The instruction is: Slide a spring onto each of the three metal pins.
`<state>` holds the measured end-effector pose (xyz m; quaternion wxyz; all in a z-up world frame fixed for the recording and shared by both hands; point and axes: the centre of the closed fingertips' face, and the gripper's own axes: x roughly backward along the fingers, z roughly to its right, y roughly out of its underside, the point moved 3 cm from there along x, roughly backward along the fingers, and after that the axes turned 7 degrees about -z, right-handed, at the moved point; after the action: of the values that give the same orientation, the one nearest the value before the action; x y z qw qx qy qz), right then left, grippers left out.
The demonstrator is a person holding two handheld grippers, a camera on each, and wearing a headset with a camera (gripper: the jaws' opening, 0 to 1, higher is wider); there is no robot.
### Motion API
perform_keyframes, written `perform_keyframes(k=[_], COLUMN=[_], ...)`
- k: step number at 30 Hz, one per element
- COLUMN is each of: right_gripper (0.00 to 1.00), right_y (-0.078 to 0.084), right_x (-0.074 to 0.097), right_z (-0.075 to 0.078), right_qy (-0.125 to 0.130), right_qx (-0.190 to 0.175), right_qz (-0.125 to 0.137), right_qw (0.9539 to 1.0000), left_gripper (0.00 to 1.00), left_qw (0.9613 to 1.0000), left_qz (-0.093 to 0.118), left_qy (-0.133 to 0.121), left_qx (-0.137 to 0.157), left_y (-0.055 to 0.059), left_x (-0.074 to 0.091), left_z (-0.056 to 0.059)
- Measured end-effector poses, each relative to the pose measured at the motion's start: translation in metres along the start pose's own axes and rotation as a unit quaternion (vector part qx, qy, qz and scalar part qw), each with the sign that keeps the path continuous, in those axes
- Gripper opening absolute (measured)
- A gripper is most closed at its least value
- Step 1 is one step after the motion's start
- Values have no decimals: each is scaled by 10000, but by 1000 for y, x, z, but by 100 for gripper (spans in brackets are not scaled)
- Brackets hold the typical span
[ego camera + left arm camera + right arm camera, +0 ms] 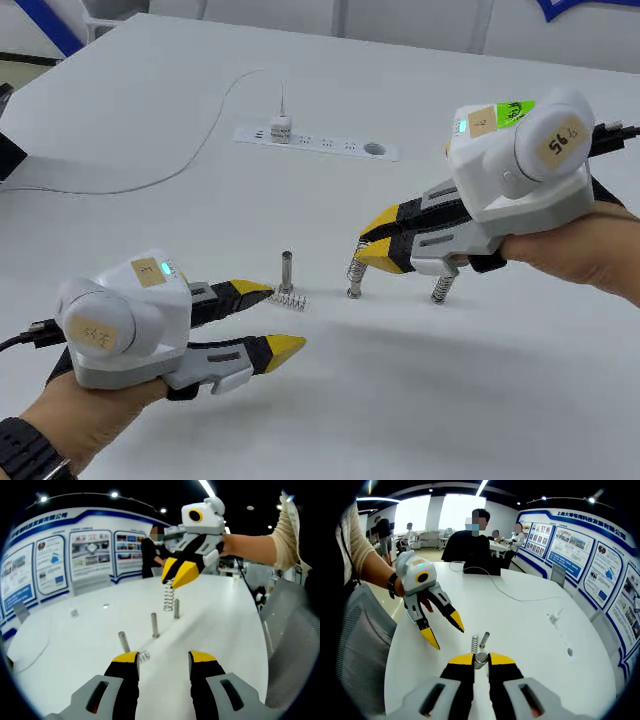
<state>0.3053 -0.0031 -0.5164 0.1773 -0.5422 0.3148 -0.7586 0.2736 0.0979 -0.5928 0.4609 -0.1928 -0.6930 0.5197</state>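
In the head view's upper right, the right gripper (362,247) is clamped on a spring (356,268) hanging just over the middle pin (354,291) — not yet threaded, I judge. Lower left, the left gripper (285,317) holds its jaws apart near a loose spring (288,299) beside a bare pin (287,270). Best to lower straight along the pin's axis (spring kept upright) and release only once the coils pass the tip.

Three pins stand in a row across the desk (450,400). A loose spring (289,300) lies at the foot of the left pin (287,268), just to its right. A second spring (355,268) hangs from the jaws of the right gripper (360,246), just beside the middle pin (353,290). The right pin (440,289), under that gripper, seems to carry a spring. Behind the row lies a power strip (315,143).
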Motion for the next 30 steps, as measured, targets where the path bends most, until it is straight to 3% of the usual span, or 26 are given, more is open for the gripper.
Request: perform_keyframes(k=[14, 30], right_gripper=[11, 11], right_y=[3, 12], right_x=[-3, -17], right_z=[23, 33], right_qy=[282, 254], right_qx=[-50, -86], right_qz=[-105, -310], right_qw=[9995, 9992], left_gripper=[44, 46], left_qw=[9999, 9997], left_qz=[-22, -55], left_qy=[-112, -162], left_qx=[108, 170], left_y=[5, 8], left_x=[6, 8], left_z=[-7, -10])
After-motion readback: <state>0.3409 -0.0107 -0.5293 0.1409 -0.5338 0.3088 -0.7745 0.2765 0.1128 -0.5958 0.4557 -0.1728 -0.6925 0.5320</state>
